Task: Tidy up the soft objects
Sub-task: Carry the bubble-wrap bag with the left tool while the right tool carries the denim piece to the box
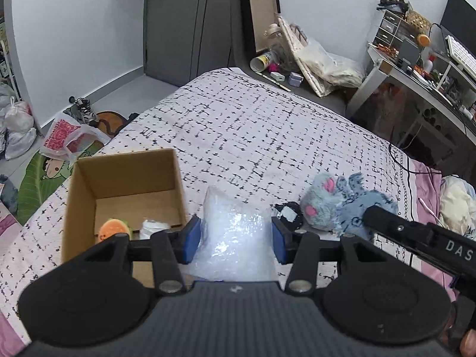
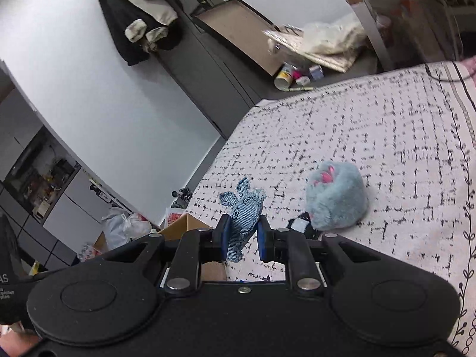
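A clear bubble-wrap bag (image 1: 235, 232) lies on the bed between the open blue pads of my left gripper (image 1: 236, 239); the pads stand either side of it, not pressing. A cardboard box (image 1: 89, 190) sits to its left with an orange burger plush (image 1: 114, 229) and a white soft item (image 1: 153, 226) inside. My right gripper (image 2: 243, 239) is shut on a blue denim toy (image 2: 245, 211) and holds it above the bed; it also shows in the left wrist view (image 1: 361, 205). A fluffy blue plush (image 2: 337, 197) with pink spots and a small black-and-white item (image 2: 299, 226) lie beside it.
The bed has a white cover with black dashes (image 1: 253, 125). Plastic bags (image 1: 68, 139) and shoes lie on the floor at the left. A desk (image 1: 416, 68) with clutter stands at the right. A black cable (image 1: 404, 160) crosses the bed's right edge.
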### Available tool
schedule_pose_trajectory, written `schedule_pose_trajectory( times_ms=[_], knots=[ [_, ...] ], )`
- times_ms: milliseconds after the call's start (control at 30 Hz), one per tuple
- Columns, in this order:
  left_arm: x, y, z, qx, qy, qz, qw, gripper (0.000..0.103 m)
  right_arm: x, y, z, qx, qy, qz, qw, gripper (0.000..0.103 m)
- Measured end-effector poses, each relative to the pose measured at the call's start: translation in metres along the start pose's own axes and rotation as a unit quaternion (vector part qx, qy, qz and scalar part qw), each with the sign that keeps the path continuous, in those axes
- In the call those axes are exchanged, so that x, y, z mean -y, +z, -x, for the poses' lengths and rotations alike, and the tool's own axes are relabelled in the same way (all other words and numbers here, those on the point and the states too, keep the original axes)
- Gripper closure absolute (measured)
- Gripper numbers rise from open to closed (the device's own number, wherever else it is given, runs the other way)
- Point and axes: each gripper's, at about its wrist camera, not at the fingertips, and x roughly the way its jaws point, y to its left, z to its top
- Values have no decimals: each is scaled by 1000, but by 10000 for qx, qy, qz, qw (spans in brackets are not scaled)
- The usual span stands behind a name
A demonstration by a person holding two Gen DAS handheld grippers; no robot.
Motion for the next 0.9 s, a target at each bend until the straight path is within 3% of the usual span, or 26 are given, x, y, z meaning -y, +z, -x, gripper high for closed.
schedule_pose_trajectory(
  times_ms=[467,900],
  knots=[
    [-54,11,5,90,72,259,9996,55,-35,-11,-14,41,-111,501,9987,84],
    [-117,24,-19,25,221,736,9970,55,-72,-29,-41,-176,-40,1022,9946,84]
  ],
)
